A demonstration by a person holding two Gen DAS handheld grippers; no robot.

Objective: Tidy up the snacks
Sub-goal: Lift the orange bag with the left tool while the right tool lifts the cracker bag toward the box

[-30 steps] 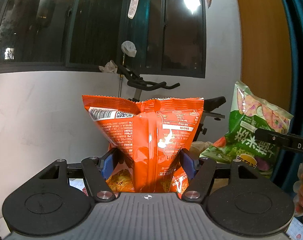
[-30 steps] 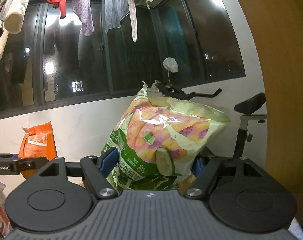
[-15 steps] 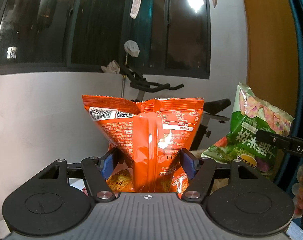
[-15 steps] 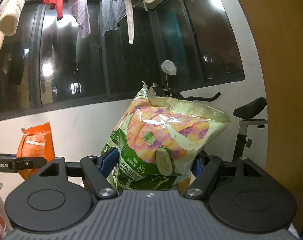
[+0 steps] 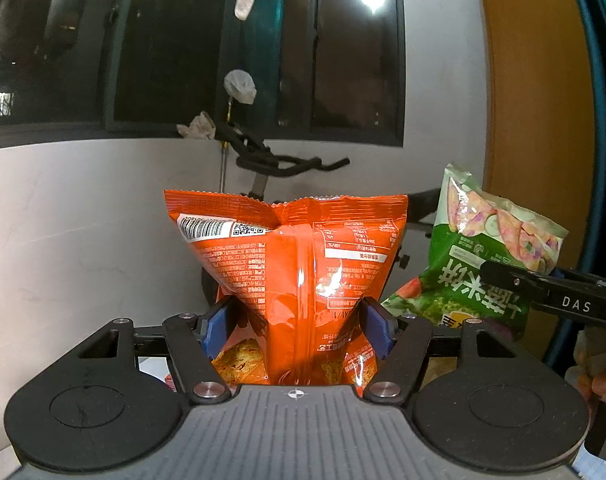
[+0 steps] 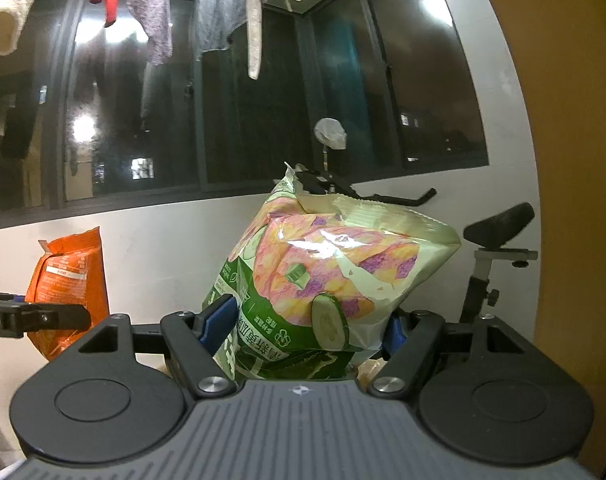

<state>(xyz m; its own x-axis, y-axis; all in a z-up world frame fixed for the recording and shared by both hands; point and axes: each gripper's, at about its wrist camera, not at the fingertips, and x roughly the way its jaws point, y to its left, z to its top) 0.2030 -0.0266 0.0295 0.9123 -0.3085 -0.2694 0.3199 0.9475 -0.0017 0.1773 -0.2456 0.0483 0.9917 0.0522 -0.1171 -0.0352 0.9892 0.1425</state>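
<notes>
I'm mid-carry: my left gripper (image 5: 297, 330) pinches the orange snack bag (image 5: 299, 264), my right gripper (image 6: 311, 330) the green crisp bag (image 6: 319, 280) at its three o'clock; next, I judge, finding somewhere to set both down.

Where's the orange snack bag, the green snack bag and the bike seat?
orange snack bag (image 5: 287, 264), left wrist view, middle seam.
green snack bag (image 6: 327, 280), right wrist view, front picture.
bike seat (image 6: 499, 224), right wrist view, top of saddle.

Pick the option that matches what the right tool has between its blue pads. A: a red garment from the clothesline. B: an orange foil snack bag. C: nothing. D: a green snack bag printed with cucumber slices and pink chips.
D: in the right wrist view the green snack bag printed with cucumber slices and pink chips is clamped in the right tool, its blue pads pressing its sides.
</notes>
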